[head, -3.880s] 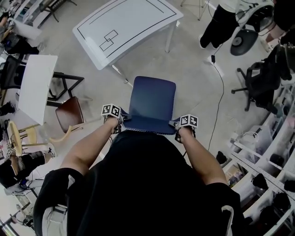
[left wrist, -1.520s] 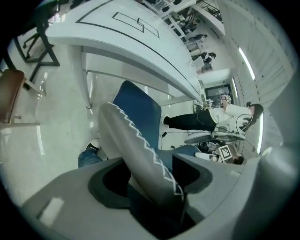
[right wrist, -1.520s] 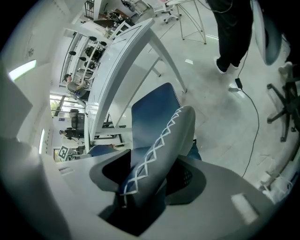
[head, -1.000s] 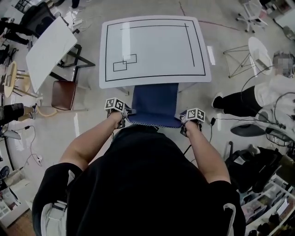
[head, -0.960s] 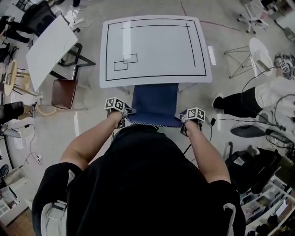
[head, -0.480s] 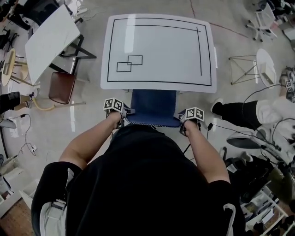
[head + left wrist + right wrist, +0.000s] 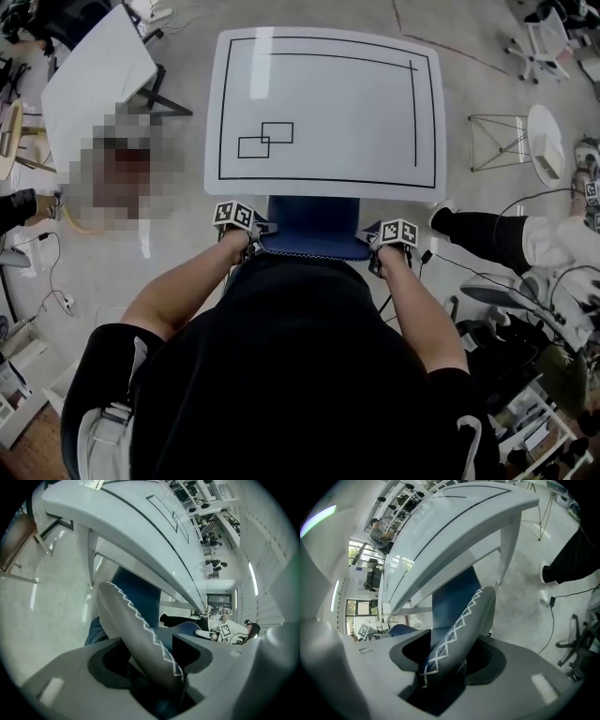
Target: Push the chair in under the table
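Found both grippers clamped on the chair point(image 7: 312, 223), at the top edge of its back. Left gripper point(image 7: 152, 662): fingers closed on the grey, stitch-trimmed rim at the back's left corner. Right gripper point(image 7: 443, 665): fingers closed likewise on the right corner. Confirmed from the head view, with the marker cubes flanking the blue seat.

Compared against a second ago: less seat showing between the back and the white surface point(image 7: 328, 103). Front of the seat now tucked beneath the near edge, with only a short blue strip left in sight; a longer strip half a second ago. Further back, chair well apart from the surface and skewed to it; now squared up and roughly centred on the near edge.

Judged: push under way and well advanced, not complete. Same hold on both corners throughout, so no sign of slipping.

Risk noted: chair back or grippers meeting the surface's edge if driven too far. Chair legs not visible, so clearance against the surface's leg point(image 7: 91, 557) not verifiable. Recommend continuing straight and easing off near the edge.
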Demonstrator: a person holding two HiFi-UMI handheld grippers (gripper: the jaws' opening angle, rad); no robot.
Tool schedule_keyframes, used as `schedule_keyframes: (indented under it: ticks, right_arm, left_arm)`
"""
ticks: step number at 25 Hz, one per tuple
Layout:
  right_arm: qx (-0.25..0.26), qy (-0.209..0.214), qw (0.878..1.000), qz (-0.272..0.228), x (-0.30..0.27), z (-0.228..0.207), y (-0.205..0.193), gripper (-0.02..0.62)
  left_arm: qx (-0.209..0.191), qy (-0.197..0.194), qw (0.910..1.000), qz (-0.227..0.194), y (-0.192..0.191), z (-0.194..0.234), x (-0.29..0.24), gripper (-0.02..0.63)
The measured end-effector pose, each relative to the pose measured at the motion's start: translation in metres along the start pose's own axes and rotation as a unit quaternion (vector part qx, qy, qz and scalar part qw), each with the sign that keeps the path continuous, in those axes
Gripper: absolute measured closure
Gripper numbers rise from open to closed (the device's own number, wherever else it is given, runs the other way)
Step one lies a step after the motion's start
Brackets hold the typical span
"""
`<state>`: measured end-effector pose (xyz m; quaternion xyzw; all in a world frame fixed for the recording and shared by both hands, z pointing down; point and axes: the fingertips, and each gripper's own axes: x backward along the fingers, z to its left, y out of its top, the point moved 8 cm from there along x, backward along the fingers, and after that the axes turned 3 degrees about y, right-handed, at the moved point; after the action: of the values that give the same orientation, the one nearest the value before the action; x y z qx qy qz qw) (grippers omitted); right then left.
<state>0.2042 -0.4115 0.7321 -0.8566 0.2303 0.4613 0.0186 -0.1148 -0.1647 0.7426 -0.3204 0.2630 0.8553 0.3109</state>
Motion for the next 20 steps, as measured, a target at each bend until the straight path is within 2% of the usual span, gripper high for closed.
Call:
schedule_keyframes:
  ticks: [12,20]
  right_arm:
    - [0.027,0.009,1.0,0.013,-0.005,-0.011,0.037,0.333]
    - [0.044,0.023,0.999,0.003,-0.014,-0.019,0.055,0.331]
  left_arm:
    - [0.012,-0.003,0.9993,-0.036,0.023,-0.008,-0.015,0.207]
    - [0.022,-0.004,0.9971,-0.073,0.023,-0.007,-0.022,0.204]
